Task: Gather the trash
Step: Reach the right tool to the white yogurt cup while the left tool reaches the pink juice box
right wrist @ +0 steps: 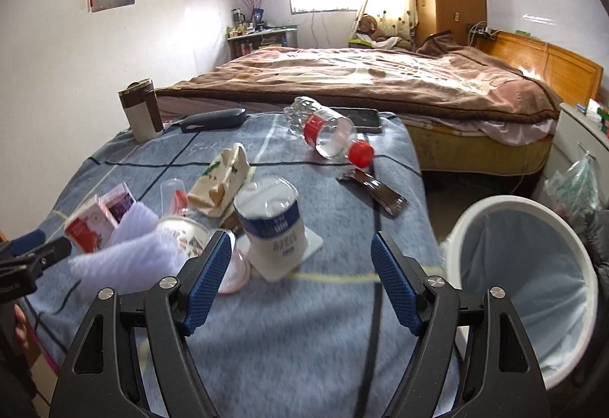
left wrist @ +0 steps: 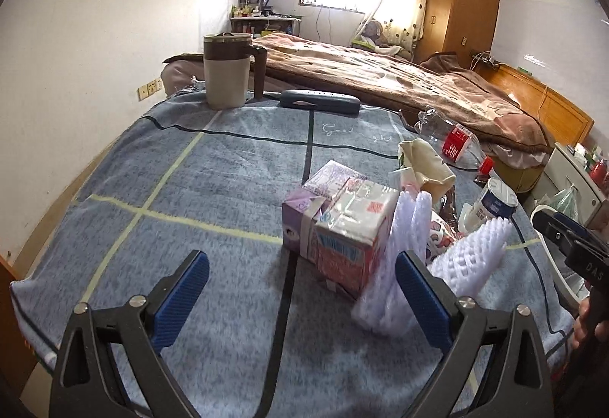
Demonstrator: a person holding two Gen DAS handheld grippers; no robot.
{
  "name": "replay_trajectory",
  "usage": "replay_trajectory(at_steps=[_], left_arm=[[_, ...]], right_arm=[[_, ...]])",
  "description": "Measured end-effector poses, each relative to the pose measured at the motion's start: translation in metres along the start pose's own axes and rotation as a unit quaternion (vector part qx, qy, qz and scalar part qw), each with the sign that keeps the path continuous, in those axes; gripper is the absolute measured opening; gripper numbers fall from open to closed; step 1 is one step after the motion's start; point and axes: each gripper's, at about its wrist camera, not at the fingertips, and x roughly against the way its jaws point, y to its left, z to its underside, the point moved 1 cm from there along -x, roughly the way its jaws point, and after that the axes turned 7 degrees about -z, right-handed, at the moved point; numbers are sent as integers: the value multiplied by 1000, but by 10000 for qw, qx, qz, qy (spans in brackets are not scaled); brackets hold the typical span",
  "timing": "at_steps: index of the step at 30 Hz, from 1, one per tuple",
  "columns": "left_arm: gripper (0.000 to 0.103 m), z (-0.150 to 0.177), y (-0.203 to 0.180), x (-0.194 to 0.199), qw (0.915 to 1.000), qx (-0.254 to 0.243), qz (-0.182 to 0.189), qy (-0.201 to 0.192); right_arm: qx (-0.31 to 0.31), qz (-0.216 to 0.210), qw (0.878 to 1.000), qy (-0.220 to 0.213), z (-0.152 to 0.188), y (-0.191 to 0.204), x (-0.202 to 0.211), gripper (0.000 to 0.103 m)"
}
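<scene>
Trash lies on a table under a blue-grey blanket (left wrist: 190, 189). My left gripper (left wrist: 302, 288) is open and empty, just short of a pink and a purple drink carton (left wrist: 342, 235). White foam netting (left wrist: 403, 266) touches its right finger. My right gripper (right wrist: 302, 281) is open too, with nothing between its fingers. A tilted white-and-blue cup (right wrist: 272, 228) stands just beyond its left finger. Farther back lie a clear bottle with a red cap (right wrist: 327, 132), a brown wrapper (right wrist: 375, 191) and a crumpled beige bag (right wrist: 220, 182). The cartons (right wrist: 95, 216) show at the left in the right wrist view.
A white bin (right wrist: 525, 266) with a liner stands off the table's right edge. At the far end are a brown-and-cream jug (left wrist: 226, 72), a dark case (left wrist: 319, 100) and a phone (right wrist: 359, 119). A bed (right wrist: 361, 75) lies beyond.
</scene>
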Motion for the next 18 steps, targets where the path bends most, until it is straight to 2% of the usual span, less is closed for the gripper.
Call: replay_trajectory(at_steps=[4,8,11,13,14,16,18], left_arm=[[92,-8,-1,-12,9996,190,223,41],[91,-12,-7,-23,9995,105,298,99],[87,-16,-10,-29,9994,21,321,124],[80,-17,-12,-33,9993,-36,346,170],[76,-17,-14,-35,9991,-72,365,206],[72,-16,-16,-35,9990,-112,384,214],[71,-15,-19,-35,9990,-165,363,189]], right_arm=[[76,-78,9999,106,-6,2,-12,75],[202,-183,9993,254,-9,6,-26,74],[276,-176,9988,370,-13,7,-37,74],[266,-199,9984,456,-14,7,-44,74],[257,-220,9982,492,-15,5,-46,72],[285,-225,9978,548,-15,6,-48,61],[349,-198,9978,535,-15,8,-48,59]])
